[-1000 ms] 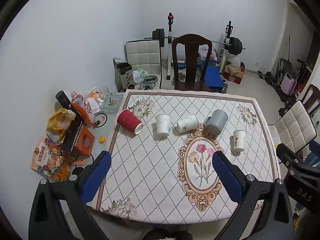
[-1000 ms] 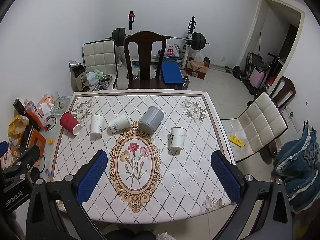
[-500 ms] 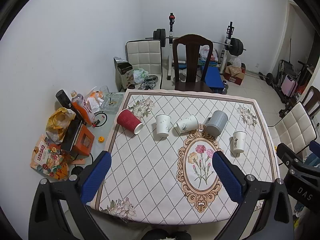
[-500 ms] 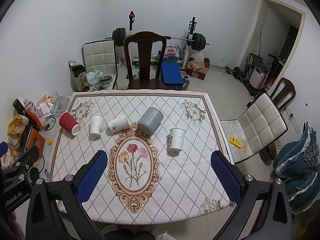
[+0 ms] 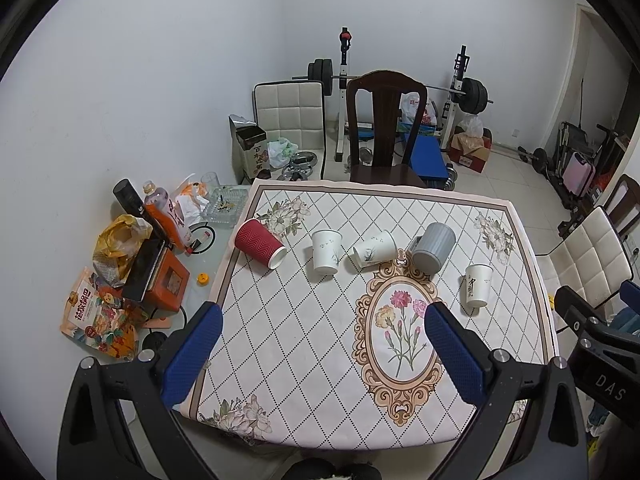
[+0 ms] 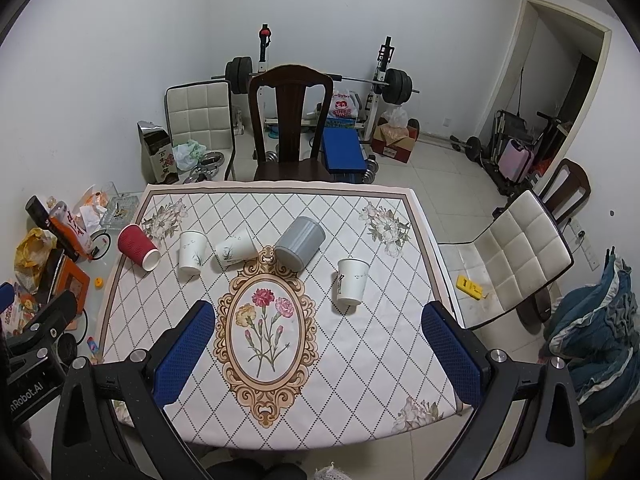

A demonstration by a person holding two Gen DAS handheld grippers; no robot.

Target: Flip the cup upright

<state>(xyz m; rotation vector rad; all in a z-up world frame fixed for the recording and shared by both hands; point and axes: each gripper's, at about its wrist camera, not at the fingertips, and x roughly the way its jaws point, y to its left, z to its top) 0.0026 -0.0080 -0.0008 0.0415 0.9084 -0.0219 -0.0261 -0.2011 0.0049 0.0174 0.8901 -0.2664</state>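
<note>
Several cups stand in a row across the tablecloth. A red ribbed cup lies on its side at the left. A white paper cup stands beside it. Another white cup lies on its side. A grey cup lies tilted on its side. A white cup stands at the right. My left gripper and right gripper are open and empty, held high above the table's near edge.
A dark wooden chair stands at the far side and a white padded chair at the right. Bottles, bags and boxes clutter the glass surface on the left. Gym weights stand against the back wall.
Both views have shifted only slightly; the cups have not moved and both grippers stay open.
</note>
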